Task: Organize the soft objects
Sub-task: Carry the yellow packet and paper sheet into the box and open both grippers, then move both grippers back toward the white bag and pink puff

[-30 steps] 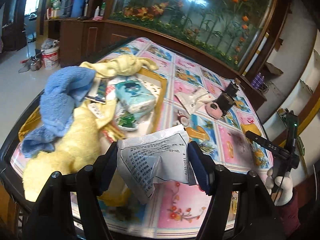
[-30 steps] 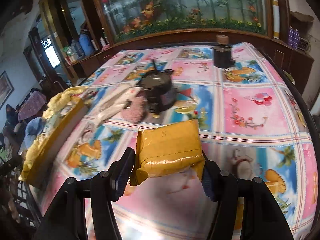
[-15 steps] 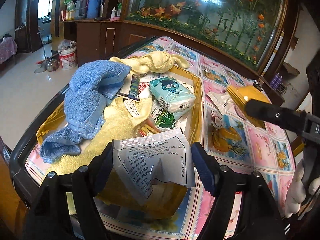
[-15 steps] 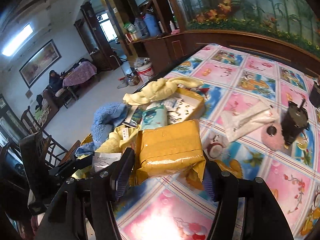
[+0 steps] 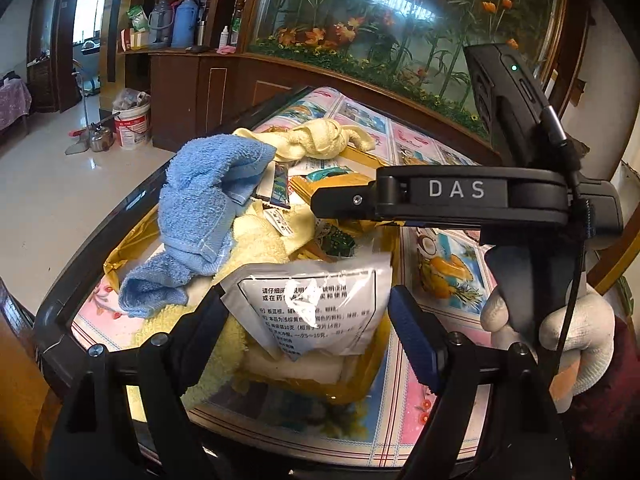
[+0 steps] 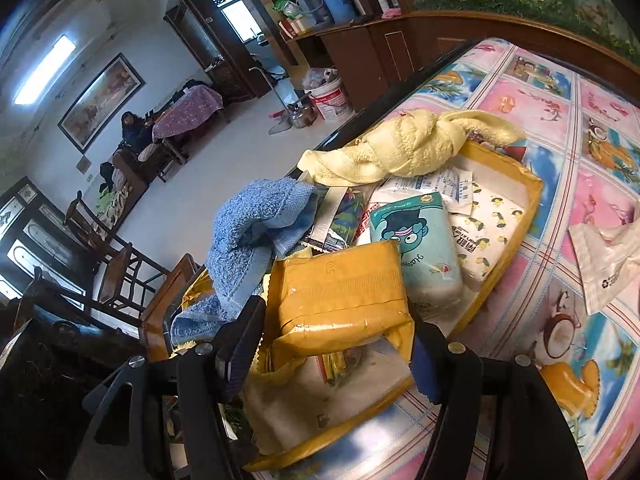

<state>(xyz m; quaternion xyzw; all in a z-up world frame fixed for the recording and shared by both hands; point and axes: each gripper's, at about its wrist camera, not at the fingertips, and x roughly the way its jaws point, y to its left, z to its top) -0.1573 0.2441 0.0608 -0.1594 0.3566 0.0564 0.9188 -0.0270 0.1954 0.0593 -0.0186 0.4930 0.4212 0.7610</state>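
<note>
**Two packets poised over the crowded tray**

Left wrist view: the left tongs (image 5: 308, 320) are clamped on a white printed foil sachet (image 5: 316, 304), held above the near end of the yellow cardboard tray (image 5: 120, 248), beside the blue terry towel (image 5: 208, 216). Best to lower it onto a flat spot before letting go, so it does not slide off the surface (image 5: 440, 412). Half a second ago the tray lay farther off.

Right wrist view: the right tongs (image 6: 332, 344) grip a yellow-wrapped soft packet (image 6: 340, 300) over the tray's near corner, just beside the teal tissue pack (image 6: 420, 248). Earlier it hung short of the tray.
</note>
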